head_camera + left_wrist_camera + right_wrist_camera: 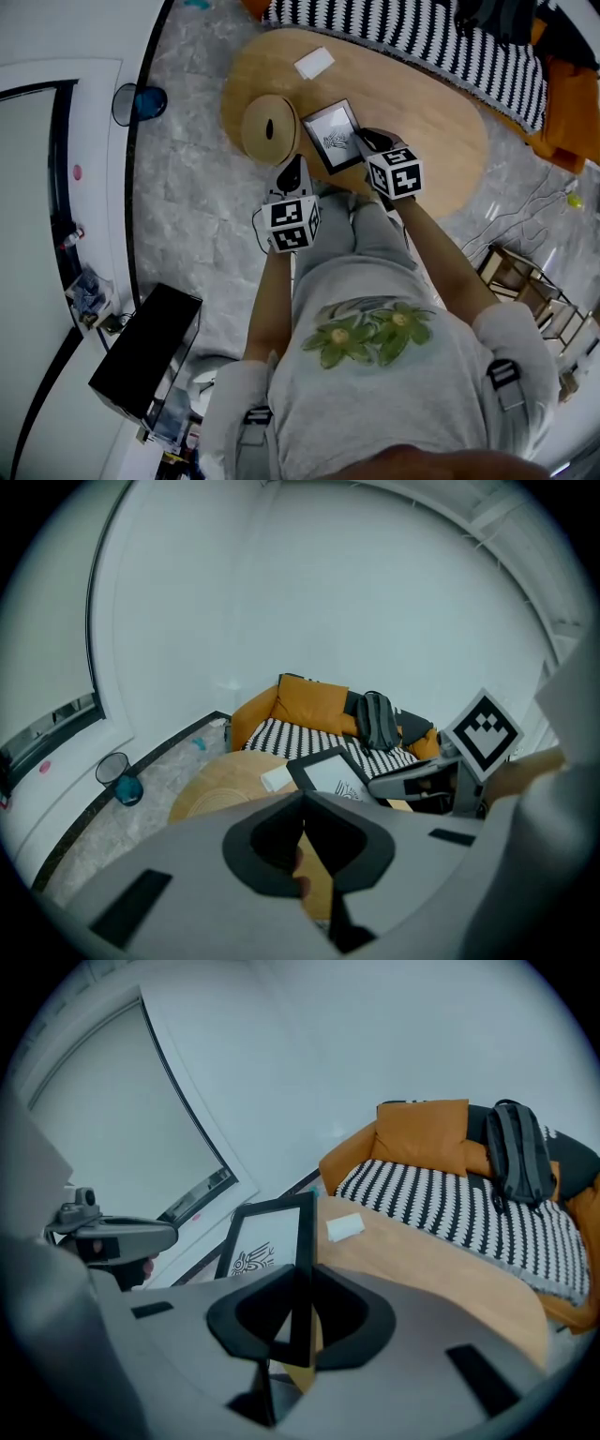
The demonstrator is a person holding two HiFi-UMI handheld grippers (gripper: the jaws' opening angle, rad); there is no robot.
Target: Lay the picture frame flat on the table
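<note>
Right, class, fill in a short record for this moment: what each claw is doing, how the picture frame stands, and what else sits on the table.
Right claw: closed on the side edge of the picture frame
Left claw: closed, nothing between its jaws, apart from the frame
Frame pose: tilted up off the table, not yet flat
Also on the table: round tan disc beside the frame; white card farther away
Task stage: frame gripped, laying down not done
</note>
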